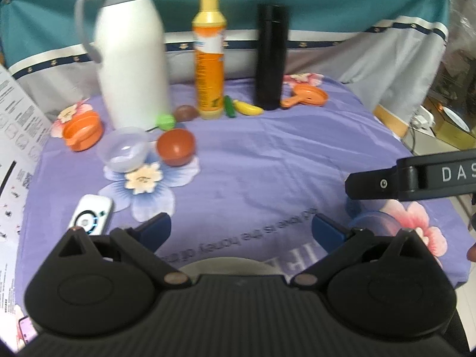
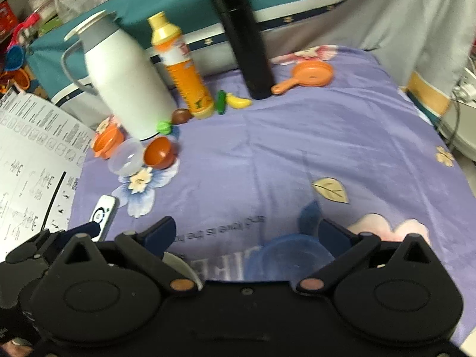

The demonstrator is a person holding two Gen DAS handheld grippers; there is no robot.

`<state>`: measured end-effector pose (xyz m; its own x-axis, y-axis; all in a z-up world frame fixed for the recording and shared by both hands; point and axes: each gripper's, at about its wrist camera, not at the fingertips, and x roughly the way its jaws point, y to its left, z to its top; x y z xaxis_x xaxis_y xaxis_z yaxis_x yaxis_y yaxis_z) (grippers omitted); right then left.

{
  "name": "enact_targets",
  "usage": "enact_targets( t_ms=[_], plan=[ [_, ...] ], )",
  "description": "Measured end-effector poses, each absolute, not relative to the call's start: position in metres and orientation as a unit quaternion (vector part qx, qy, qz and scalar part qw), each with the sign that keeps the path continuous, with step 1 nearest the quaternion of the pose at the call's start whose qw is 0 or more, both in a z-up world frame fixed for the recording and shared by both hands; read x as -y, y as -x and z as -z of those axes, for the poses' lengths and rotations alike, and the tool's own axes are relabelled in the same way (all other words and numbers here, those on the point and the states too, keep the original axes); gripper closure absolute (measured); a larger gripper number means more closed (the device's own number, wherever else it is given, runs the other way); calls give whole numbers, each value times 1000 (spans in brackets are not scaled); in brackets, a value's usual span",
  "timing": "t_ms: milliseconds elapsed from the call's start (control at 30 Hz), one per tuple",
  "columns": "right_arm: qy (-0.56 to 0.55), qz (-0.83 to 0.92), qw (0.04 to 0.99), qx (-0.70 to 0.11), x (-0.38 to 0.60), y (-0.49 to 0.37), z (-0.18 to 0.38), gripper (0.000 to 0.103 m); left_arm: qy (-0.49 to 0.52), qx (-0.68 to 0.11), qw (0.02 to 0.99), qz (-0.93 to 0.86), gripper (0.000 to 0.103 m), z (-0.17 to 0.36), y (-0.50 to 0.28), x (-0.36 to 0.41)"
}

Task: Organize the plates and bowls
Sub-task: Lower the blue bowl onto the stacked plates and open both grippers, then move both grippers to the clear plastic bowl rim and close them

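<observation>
A clear plastic bowl [image 1: 123,148] and a brown-orange bowl [image 1: 175,146] lie tipped side by side at the left of the purple floral cloth [image 1: 253,160]; both also show in the right wrist view [image 2: 126,156] [image 2: 159,152]. A translucent blue bowl [image 2: 293,257] sits just under my right gripper [image 2: 247,233], which is open. A pale plate's rim [image 1: 226,264] shows just under my open left gripper [image 1: 241,229]. The right gripper's finger [image 1: 386,183] reaches in from the right, above the blue bowl [image 1: 372,223].
A white jug [image 1: 131,59], orange bottle [image 1: 209,59] and black flask [image 1: 270,56] stand at the back. An orange toy pot [image 1: 81,131], toy pan [image 1: 308,96], toy fruits [image 1: 247,107] and a white remote [image 1: 90,215] lie about. A printed sheet [image 1: 15,160] stands left.
</observation>
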<state>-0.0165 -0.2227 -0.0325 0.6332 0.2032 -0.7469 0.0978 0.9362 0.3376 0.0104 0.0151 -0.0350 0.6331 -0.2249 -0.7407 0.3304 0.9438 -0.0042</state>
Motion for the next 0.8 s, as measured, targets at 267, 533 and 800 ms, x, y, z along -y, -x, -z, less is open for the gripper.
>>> enact_targets(
  t_ms=[267, 533, 800],
  plan=[
    [-150, -52, 885, -437, 173, -13, 25, 0, -48, -404, 905, 124, 0, 39, -28, -53],
    [-139, -70, 880, -449, 134, -46, 29, 0, -27, -411, 907, 88, 0, 47, -48, -93],
    [-142, -82, 875, -455, 110, -81, 35, 0, -2, -412, 910, 43, 0, 49, -77, -133]
  ],
)
